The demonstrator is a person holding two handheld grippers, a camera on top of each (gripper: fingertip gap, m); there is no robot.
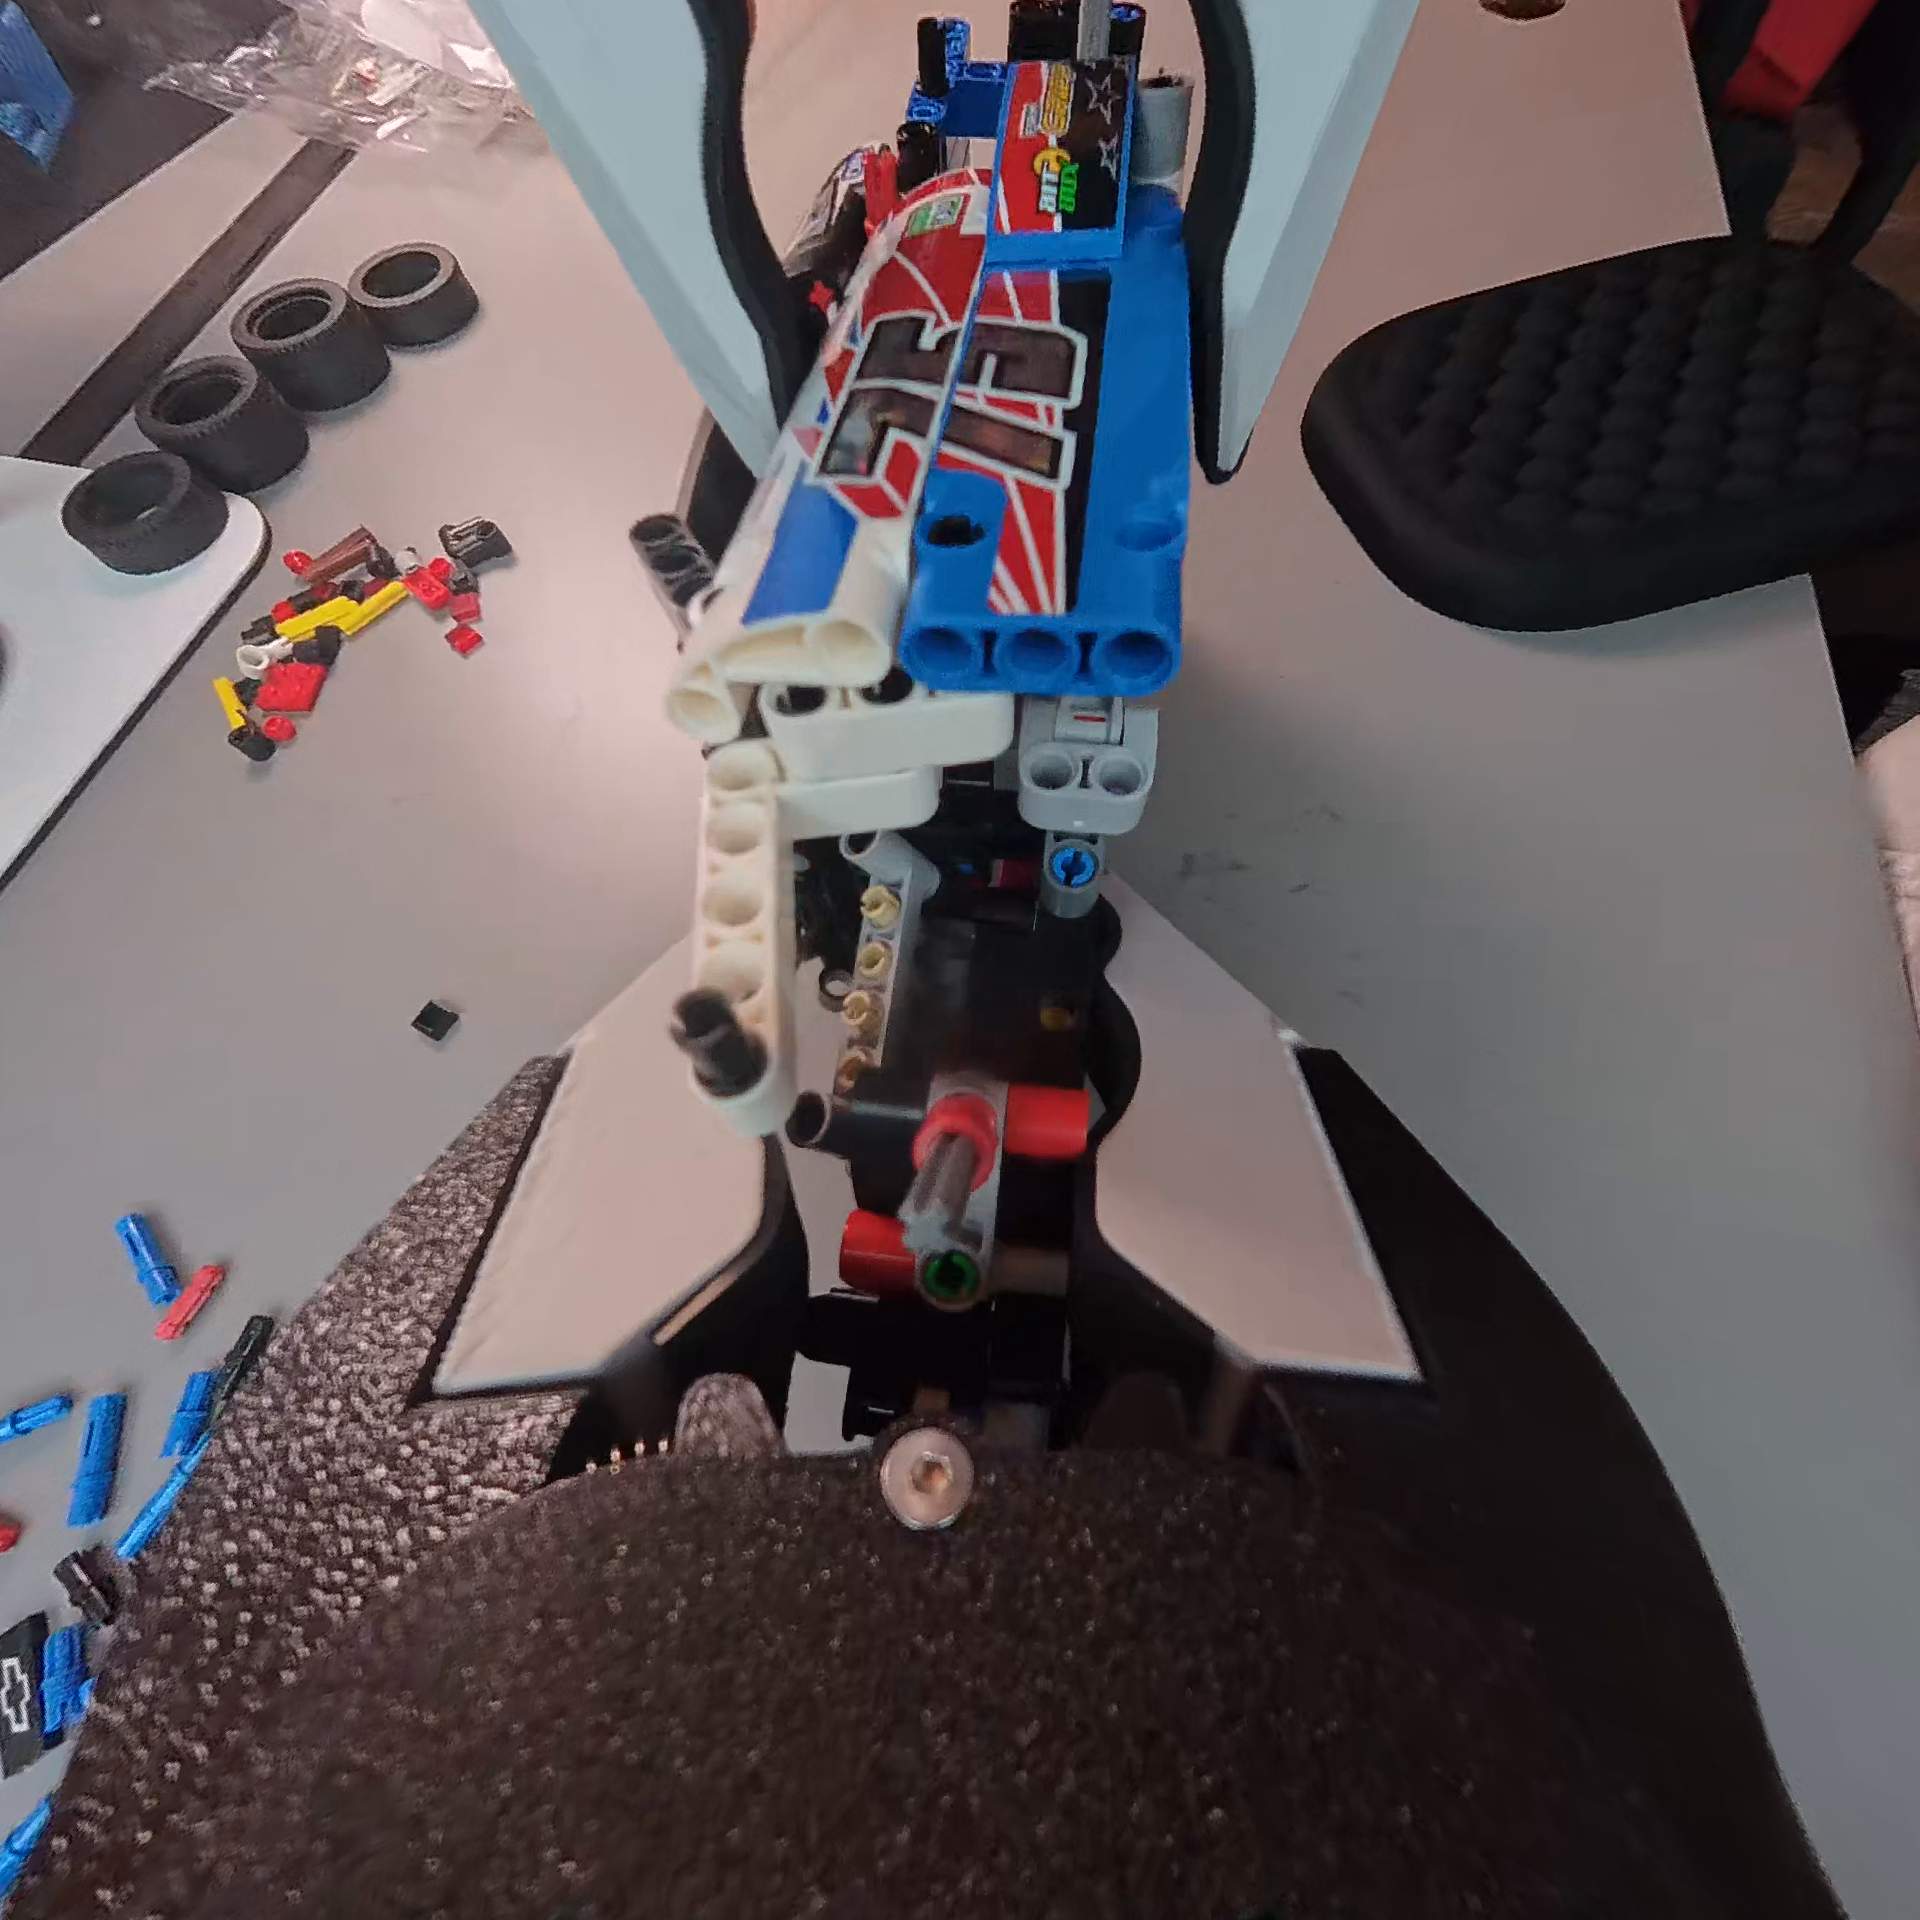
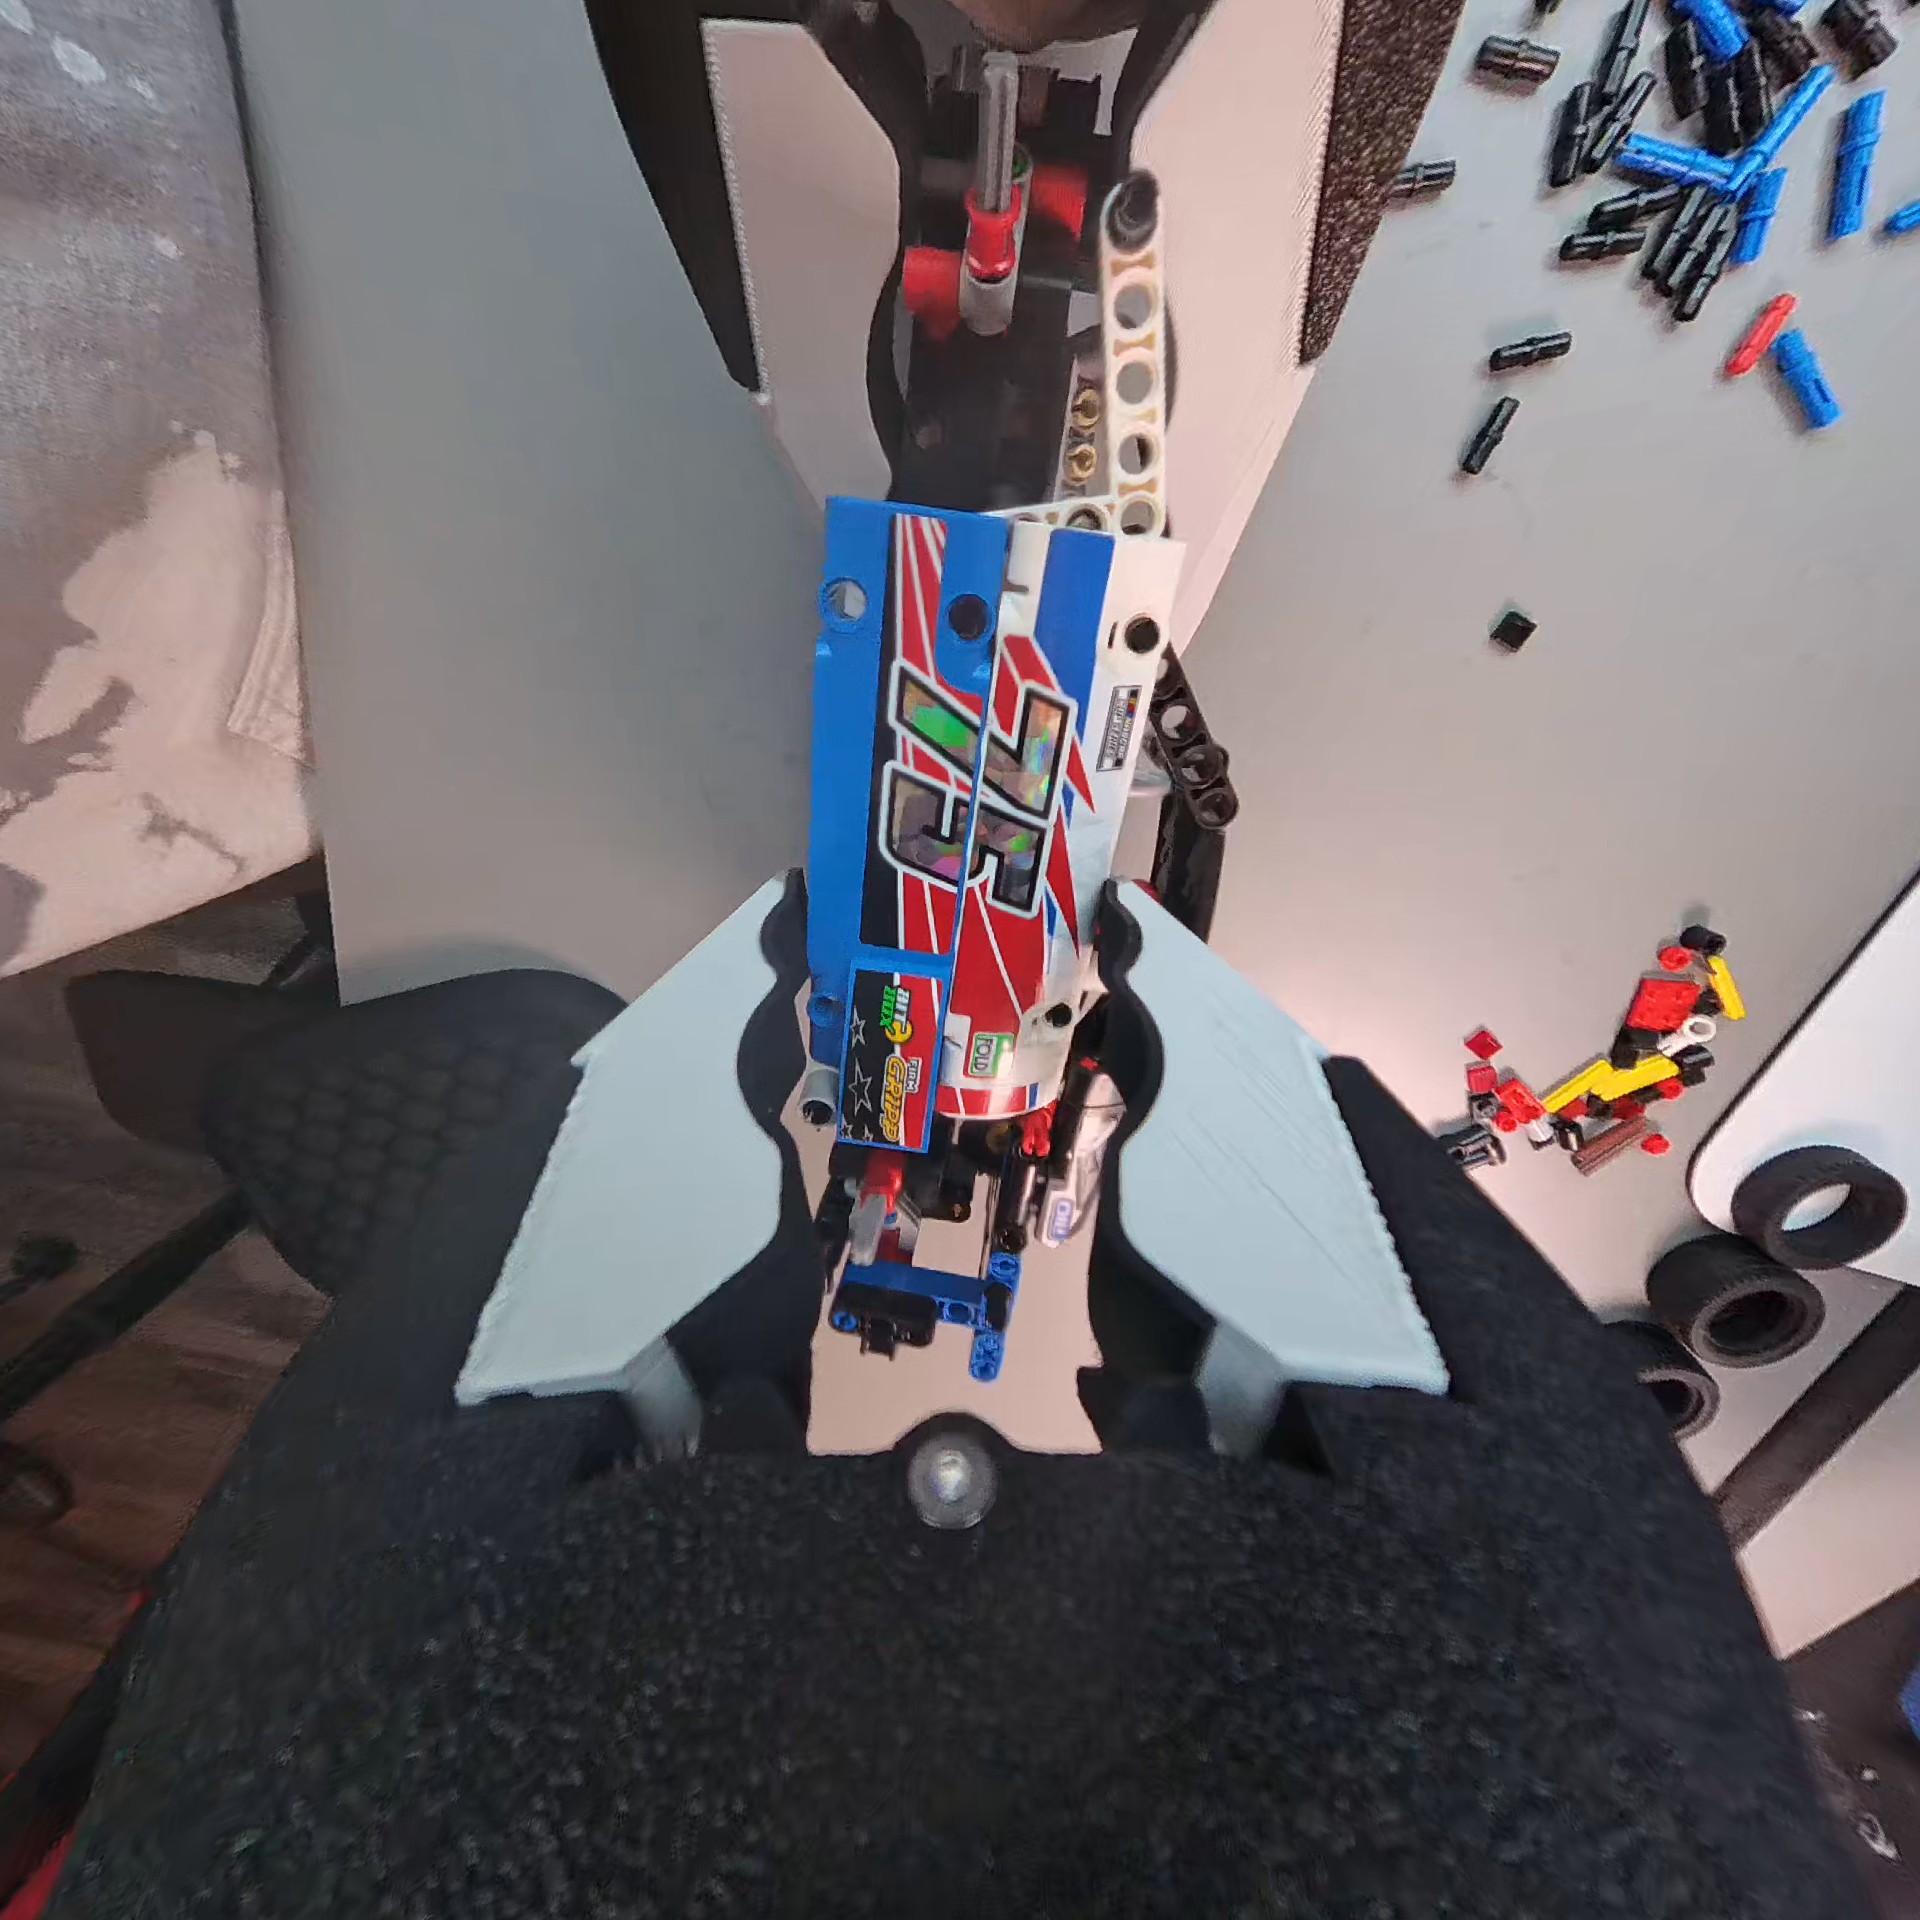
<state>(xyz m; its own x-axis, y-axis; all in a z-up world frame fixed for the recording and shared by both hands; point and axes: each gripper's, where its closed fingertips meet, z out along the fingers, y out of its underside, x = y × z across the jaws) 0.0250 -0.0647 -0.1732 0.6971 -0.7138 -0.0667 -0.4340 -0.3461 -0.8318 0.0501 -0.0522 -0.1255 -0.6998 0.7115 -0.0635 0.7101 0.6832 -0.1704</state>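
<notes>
Two hand-held tools face each other, fingers pointed toward one another. The left tool (image 1: 940, 1039) has its pale fingers (image 1: 613, 1195) closed in from both sides, dark pads pressing what sits between them. The right tool (image 2: 951, 935) mirrors it, light-blue fingers (image 2: 1226, 1143) clamped likewise; in the left wrist view it (image 1: 997, 343) reaches in from the top.

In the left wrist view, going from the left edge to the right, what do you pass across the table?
Scattered blue pins → row of black tyres → pile of small red, yellow and black pieces → toy car body, gripped at both ends by the left gripper and the right gripper → black chair seat.
</notes>
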